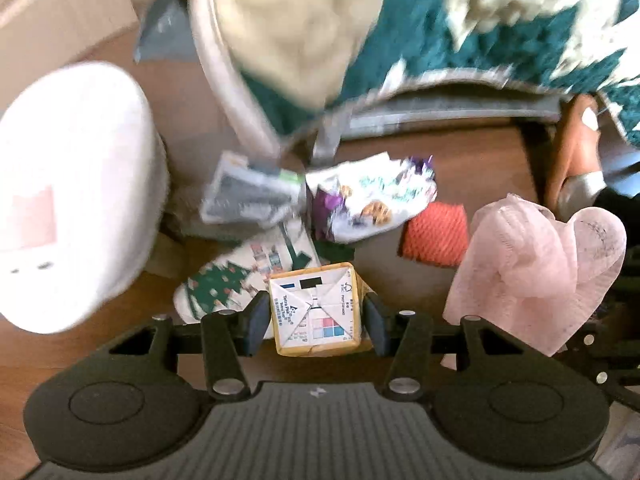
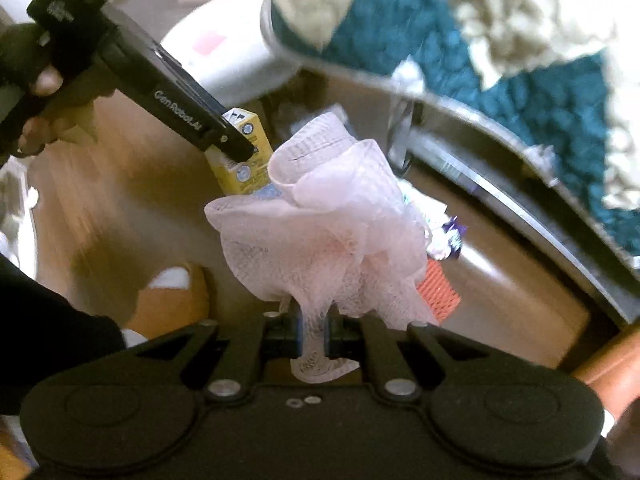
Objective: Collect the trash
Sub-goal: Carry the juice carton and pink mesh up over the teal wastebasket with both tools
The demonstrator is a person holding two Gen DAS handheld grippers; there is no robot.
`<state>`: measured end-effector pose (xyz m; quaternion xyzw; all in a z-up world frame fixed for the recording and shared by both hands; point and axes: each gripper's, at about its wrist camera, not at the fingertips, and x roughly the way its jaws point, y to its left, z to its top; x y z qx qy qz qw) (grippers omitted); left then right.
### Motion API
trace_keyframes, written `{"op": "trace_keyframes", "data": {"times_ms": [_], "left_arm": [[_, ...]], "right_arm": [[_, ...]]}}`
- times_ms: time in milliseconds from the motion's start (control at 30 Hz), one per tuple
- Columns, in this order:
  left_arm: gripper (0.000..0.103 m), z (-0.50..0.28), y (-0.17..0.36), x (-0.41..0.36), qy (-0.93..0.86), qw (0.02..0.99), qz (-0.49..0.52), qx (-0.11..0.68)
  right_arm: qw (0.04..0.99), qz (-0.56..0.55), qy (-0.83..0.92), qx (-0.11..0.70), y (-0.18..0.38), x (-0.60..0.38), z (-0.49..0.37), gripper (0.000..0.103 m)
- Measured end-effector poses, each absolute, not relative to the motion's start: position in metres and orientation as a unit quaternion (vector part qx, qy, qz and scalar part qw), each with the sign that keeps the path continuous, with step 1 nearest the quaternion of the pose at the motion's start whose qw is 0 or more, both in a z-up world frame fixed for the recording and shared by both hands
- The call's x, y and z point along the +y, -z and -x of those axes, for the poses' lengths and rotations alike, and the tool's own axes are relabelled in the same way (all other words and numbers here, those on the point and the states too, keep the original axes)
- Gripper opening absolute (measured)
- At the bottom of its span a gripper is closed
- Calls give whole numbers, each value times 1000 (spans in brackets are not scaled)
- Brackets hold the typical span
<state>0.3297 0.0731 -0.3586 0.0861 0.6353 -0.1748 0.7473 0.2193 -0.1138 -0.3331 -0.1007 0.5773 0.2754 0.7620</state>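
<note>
Both grippers loaded, held above the wood floor.

Left gripper point(image 1: 316, 316) clamps a yellow carton point(image 1: 316, 312), a boxy paper drink pack with folded white end flaps, pads on its two sides. Right gripper point(image 2: 313, 334) is pinched tight on a pale pink mesh pouf point(image 2: 328, 232), ruffled netting with its neck squeezed between the pads. Below on the floor point(image 1: 480, 168): crinkled foil wrapper point(image 1: 372, 200), orange net piece point(image 1: 436, 234), tree-print paper cup point(image 1: 240, 276), beside a smooth white rounded bin point(image 1: 72, 192).
</note>
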Motion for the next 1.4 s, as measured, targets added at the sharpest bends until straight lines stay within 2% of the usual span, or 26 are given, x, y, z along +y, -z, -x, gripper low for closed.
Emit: {"op": "trace_keyframes", "data": {"times_ms": [300,533,1000,1167,1400], "left_arm": [[50,-323,226,74,148,816,-51,556],[48,-304,108,61,140,878,-9,457],[47,-283,-87,-6,142,948,-7,284],[47,-299,-150,-41,142,962,-21,233],[47,-332,-198,-70,137,971,-24,197]], "right_arm": [[831,69,-260,486,227,-142,-198,8],[884,66,-257,384,128,-180,-184,8],[934,103,-239,244,-48,-231,-214,8],[947,101,-215,218,-88,-242,-248,8],[955,95,-185,213,-119,-241,-294,8]]}}
